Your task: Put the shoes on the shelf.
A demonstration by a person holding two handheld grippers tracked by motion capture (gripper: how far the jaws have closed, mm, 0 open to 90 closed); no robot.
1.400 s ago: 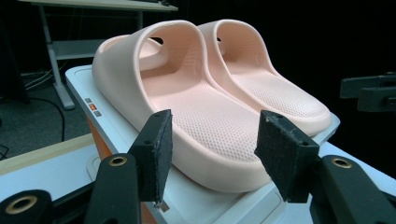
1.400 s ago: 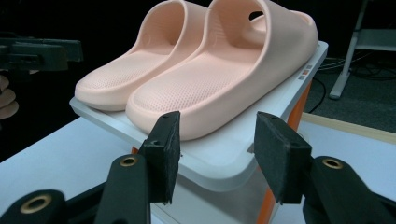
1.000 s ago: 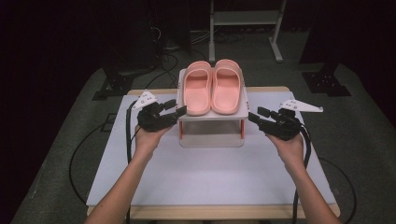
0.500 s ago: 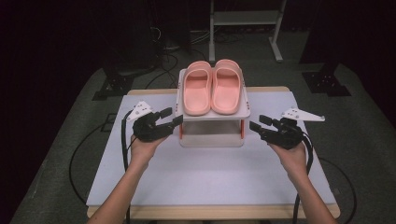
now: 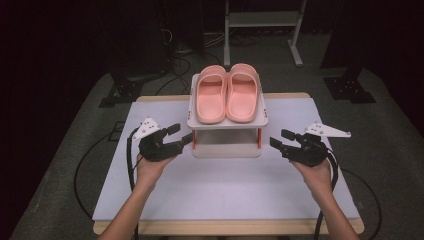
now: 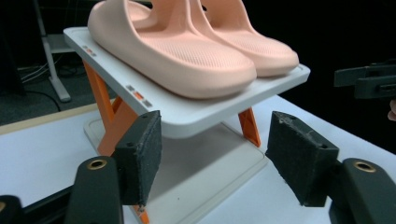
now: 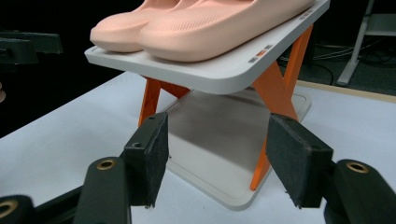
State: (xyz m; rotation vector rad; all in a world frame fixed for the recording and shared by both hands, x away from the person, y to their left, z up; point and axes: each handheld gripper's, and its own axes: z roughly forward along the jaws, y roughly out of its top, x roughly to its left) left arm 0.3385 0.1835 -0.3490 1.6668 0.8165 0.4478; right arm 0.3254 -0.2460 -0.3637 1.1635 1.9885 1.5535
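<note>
Between the two grippers stands a small two-tier rack (image 5: 227,123), white shelves on crossed orange legs (image 7: 280,88). Its upper shelf carries a pair of pink slippers (image 5: 227,94), side by side, toes toward the person; the lower shelf appears bare, though shadow hides part of it. Left gripper (image 5: 181,136): jaws apart, having just been opening, nothing between the pads, tips just beside the rack's left edge. Right gripper (image 5: 281,139): jaws likewise parted after opening, empty, near the rack's right side. Beneath both lies a white table (image 5: 220,195) with a wooden rim; beyond it, dark floor, cables and a metal stand (image 5: 262,20).
</note>
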